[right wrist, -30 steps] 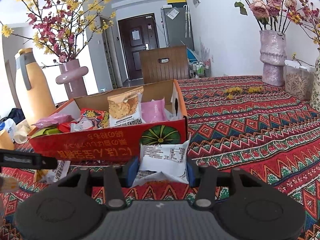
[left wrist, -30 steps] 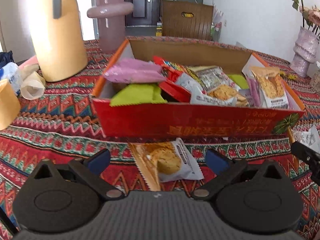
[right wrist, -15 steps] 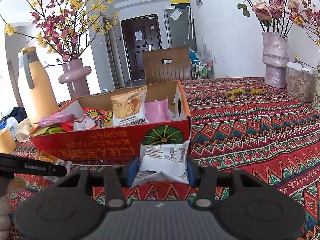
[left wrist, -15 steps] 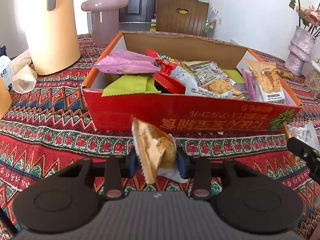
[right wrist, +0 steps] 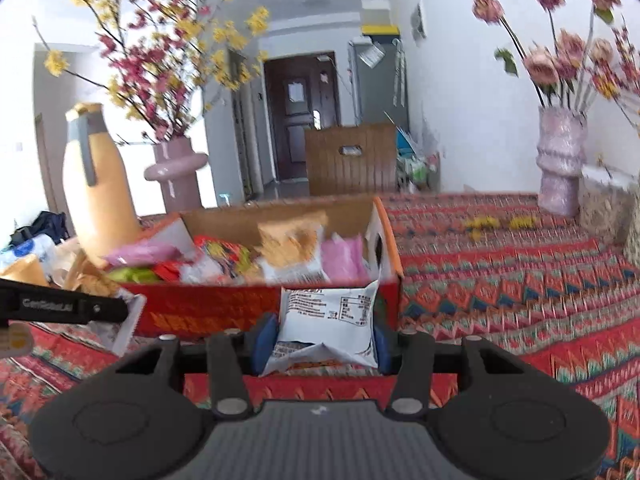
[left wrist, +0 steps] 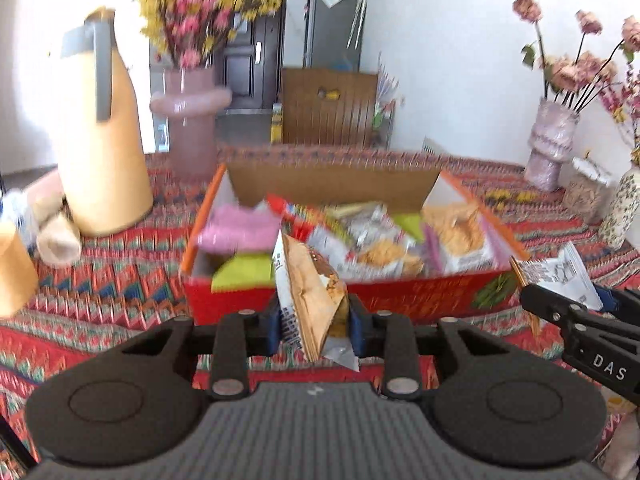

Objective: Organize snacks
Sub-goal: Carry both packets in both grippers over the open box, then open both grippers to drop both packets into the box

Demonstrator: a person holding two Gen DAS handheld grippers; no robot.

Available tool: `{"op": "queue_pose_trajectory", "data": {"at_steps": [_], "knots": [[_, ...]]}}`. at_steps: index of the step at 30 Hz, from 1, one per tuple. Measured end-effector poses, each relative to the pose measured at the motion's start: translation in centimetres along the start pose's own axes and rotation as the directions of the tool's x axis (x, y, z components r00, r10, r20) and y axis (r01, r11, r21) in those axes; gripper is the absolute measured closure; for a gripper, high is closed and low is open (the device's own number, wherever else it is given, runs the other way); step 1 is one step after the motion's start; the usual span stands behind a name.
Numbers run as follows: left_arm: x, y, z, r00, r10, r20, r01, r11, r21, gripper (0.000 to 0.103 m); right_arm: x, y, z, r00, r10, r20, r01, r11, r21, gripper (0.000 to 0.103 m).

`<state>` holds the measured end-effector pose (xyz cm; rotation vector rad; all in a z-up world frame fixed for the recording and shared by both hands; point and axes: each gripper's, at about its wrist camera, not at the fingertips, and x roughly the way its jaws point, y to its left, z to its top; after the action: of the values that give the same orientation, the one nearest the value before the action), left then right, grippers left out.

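Observation:
A red cardboard box [left wrist: 360, 300] holding several snack packets stands on the patterned tablecloth; it also shows in the right wrist view [right wrist: 208, 312]. My left gripper [left wrist: 314, 326] is shut on a cookie packet [left wrist: 308, 292], held upright above the cloth just in front of the box. My right gripper [right wrist: 320, 340] is shut on a white snack packet [right wrist: 328, 320], held in front of the box's right end. That packet [left wrist: 560, 276] and the right gripper show at the right in the left wrist view.
A tall beige jug [left wrist: 100, 140] and a pink vase [left wrist: 188, 120] stand left of the box. A lilac vase [right wrist: 560, 168] and a jar [right wrist: 604, 204] stand at the far right. Paper cups and wrappers [left wrist: 52, 228] lie at the left edge.
My left gripper closed on the cookie packet that lay on the cloth and has lifted it up before the box. My right gripper has risen with its white packet.

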<state>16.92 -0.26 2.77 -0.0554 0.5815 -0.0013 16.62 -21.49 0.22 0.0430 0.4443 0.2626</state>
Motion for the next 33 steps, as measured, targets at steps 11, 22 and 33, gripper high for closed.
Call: {"op": "queue_pose_trajectory", "data": {"at_steps": [11, 22, 33], "knots": [[0.7, -1.4, 6.0, 0.989, 0.033, 0.146, -0.034, 0.999, 0.002, 0.071, 3.6, 2.2, 7.5, 0.996, 0.006, 0.087, 0.001, 0.997, -0.081, 0.055], [8.4, 1.0, 6.3, 0.984, 0.129, 0.122, -0.119, 0.989, -0.085, 0.071, 11.5, 1.1, 7.5, 0.998, -0.011, 0.057, 0.012, 1.000, -0.003, 0.055], [9.2, 2.0, 5.4, 0.988, 0.114, 0.104, -0.104, 0.990, -0.099, 0.045, 13.0, 1.5, 6.1, 0.999, -0.029, 0.032, 0.030, 0.999, -0.029, 0.047]]}}
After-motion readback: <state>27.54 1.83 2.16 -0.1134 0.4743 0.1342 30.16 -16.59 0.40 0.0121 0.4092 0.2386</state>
